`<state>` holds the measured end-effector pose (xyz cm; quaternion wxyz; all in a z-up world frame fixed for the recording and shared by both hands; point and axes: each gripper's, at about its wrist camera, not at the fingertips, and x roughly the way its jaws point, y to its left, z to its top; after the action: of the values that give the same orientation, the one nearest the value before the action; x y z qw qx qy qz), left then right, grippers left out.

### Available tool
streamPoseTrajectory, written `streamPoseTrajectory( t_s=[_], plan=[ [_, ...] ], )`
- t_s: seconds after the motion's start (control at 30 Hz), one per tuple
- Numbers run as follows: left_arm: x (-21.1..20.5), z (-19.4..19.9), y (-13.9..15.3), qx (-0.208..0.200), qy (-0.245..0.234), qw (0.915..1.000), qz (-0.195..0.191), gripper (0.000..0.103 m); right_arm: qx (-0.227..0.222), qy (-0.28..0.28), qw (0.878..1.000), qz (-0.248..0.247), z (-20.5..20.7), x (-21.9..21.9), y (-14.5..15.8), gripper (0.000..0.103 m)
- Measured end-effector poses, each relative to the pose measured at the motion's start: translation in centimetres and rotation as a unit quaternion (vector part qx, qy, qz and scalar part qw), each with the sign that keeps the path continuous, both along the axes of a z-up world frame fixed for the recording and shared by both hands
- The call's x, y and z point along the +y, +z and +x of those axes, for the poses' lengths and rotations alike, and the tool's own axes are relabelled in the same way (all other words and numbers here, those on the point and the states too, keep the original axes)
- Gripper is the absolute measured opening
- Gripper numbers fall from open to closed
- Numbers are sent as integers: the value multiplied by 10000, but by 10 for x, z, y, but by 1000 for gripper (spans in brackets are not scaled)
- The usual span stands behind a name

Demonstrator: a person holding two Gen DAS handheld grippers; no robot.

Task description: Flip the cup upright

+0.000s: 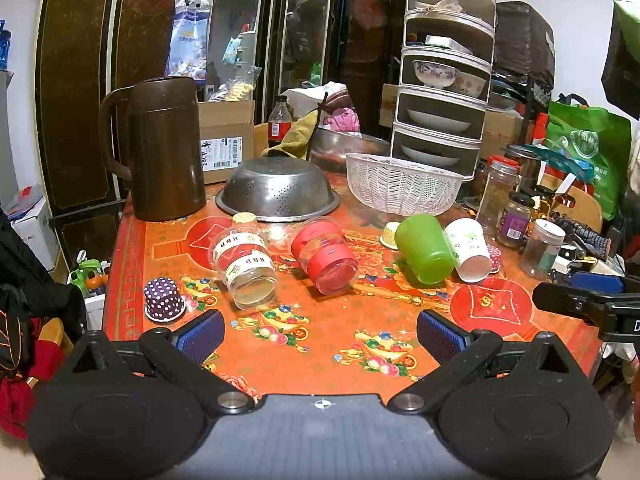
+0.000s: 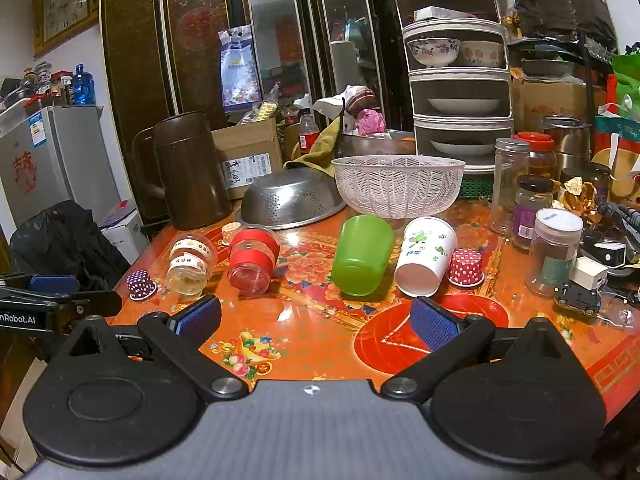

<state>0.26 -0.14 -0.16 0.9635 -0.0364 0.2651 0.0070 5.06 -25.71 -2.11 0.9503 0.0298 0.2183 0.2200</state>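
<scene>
Cups lie tipped on the table [image 1: 320,360] ahead of my spread, empty jaws: green cup [image 2: 362,256], paper cup [image 2: 426,256] touching beside it. Mouths face away, interiors hidden.

My left gripper [image 1: 320,334] and right gripper [image 2: 316,320] hover short of them.

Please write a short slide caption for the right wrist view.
Open right gripper faces four cups lying on their sides: green cup, paper cup, two clear cups.
</scene>
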Motion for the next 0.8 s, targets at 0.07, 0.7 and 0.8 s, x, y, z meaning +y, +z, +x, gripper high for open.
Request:
streamPoseTrajectory(
  t_s=[0.07,0.7,0.8],
  plan=[
    [0,0,0,-3,-6,10000,1,103,-4,-2,10000,2,0,0,0,102],
    [-1,-3,4,-31,22,10000,-33,103,12,-26,10000,23,-1,-2,0,102],
    [-1,-3,5,-37,29,10000,-45,103,18,-33,10000,23,0,-2,0,102]
  ],
)
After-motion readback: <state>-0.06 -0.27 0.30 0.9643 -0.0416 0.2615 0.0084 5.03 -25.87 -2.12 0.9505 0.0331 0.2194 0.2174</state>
